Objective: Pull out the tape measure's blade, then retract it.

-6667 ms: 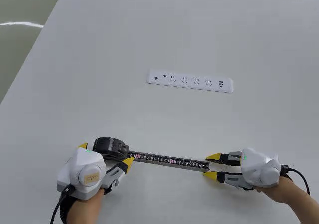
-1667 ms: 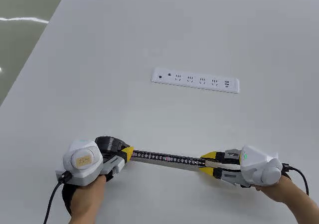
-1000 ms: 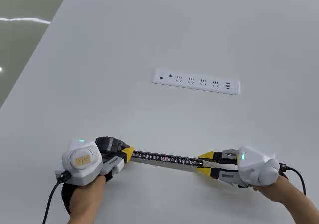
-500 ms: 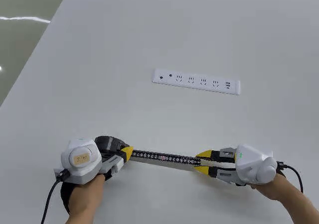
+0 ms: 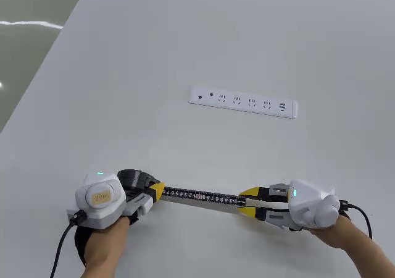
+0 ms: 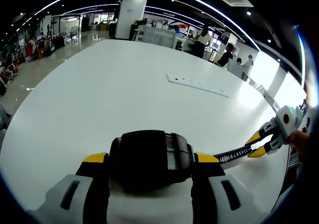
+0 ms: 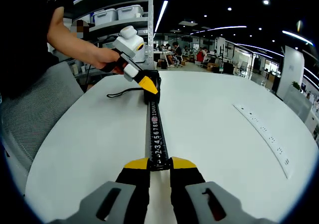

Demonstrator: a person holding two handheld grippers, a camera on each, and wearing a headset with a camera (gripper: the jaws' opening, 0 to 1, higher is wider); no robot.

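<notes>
The black tape measure case (image 5: 131,178) lies on the white table (image 5: 185,49) at the near left, and my left gripper (image 5: 147,191) is shut on it. In the left gripper view the case (image 6: 149,154) sits clamped between the yellow-tipped jaws of that gripper (image 6: 150,160). The black blade (image 5: 200,196) with white numbers runs right from the case to my right gripper (image 5: 249,202), which is shut on its end. In the right gripper view the blade (image 7: 155,132) stretches from that gripper (image 7: 159,164) to the case (image 7: 152,92).
A white power strip (image 5: 243,101) lies flat at the middle of the table, beyond the blade. A black cord (image 7: 119,93) trails by the case. Floor shows past the table's left edge (image 5: 37,74). People stand in the far background.
My right gripper has slid left toward the case, still holding the blade end, so the exposed blade is shorter. The left gripper and case have stayed in place.
</notes>
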